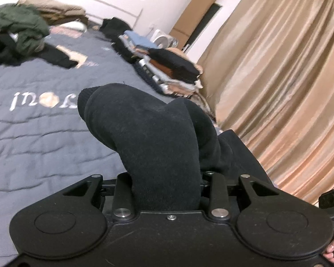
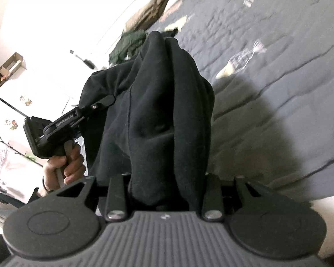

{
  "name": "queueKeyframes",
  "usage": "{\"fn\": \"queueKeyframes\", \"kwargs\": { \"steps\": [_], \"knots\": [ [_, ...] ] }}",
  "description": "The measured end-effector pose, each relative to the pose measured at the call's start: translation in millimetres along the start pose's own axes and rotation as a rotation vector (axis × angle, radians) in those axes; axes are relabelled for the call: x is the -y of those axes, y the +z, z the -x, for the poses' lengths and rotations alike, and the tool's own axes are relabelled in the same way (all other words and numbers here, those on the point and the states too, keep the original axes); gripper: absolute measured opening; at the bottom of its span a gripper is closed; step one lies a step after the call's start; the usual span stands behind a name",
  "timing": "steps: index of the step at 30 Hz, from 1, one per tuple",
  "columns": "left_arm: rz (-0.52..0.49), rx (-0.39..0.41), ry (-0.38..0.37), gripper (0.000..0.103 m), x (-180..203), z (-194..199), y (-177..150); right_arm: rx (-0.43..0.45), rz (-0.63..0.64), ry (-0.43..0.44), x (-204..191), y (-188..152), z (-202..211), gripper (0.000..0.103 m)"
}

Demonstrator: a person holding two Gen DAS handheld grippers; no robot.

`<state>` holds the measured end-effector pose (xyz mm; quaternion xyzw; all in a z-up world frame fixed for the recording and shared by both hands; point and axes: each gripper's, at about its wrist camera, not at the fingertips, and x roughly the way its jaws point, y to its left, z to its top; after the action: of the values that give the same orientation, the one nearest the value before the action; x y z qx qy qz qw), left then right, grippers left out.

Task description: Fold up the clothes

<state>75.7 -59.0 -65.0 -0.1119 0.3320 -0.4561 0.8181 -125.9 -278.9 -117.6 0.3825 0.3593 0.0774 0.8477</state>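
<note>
A black garment (image 1: pixel 149 138) is bunched between the fingers of my left gripper (image 1: pixel 167 178) and hides them; the gripper is shut on it, above the bed. In the right wrist view the same black garment (image 2: pixel 158 115) hangs thick from my right gripper (image 2: pixel 164 184), which is shut on it, fingertips hidden by cloth. The left gripper (image 2: pixel 95 106) shows there at the left, held by a hand, its tip in the cloth.
A grey-blue quilt (image 1: pixel 33 133) covers the bed. Loose green and black clothes (image 1: pixel 17 29) lie at its far end. Stacks of folded clothes (image 1: pixel 171 69) sit along the right edge. A beige curtain (image 1: pixel 278 77) hangs to the right.
</note>
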Motion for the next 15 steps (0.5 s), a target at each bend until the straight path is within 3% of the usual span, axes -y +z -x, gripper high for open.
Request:
{"fn": "queueKeyframes", "kwargs": {
  "steps": [15],
  "knots": [
    [-0.045, 0.027, -0.065, 0.031, 99, -93, 8, 0.111, -0.012, -0.070, 71, 46, 98, 0.033]
  ]
}}
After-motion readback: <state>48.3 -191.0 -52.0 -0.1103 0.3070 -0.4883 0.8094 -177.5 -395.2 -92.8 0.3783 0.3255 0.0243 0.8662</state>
